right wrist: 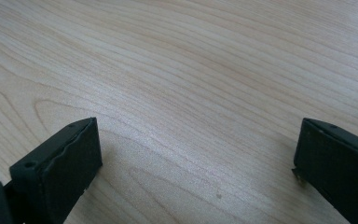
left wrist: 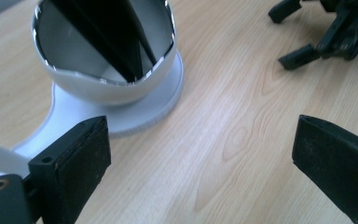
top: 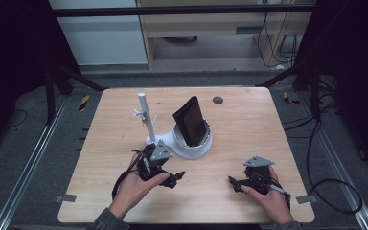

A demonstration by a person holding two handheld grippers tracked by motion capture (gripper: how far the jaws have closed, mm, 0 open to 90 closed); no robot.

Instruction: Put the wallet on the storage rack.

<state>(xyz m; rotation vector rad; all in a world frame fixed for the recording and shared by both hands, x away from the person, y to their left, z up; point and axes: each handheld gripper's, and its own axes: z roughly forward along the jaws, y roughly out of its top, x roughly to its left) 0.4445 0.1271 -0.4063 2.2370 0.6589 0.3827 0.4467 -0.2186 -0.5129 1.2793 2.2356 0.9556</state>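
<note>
The flat black wallet-like object, possibly a folded case, stood tilted in the white round cup holder at table centre. Left gripper, at its 7 o'clock, and right gripper held fingers wide open, empty. Judged step: approach; next, reaching and closing on it.

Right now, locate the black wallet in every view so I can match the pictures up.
High view: the black wallet stands in the white cup holder at table centre, just beyond the left claw.
Left gripper view: top left, its lower part inside the cup holder.
Right gripper view: this camera faces the wooden tabletop away from the holder.
Shared landmark: the wooden tabletop's grain.
</note>
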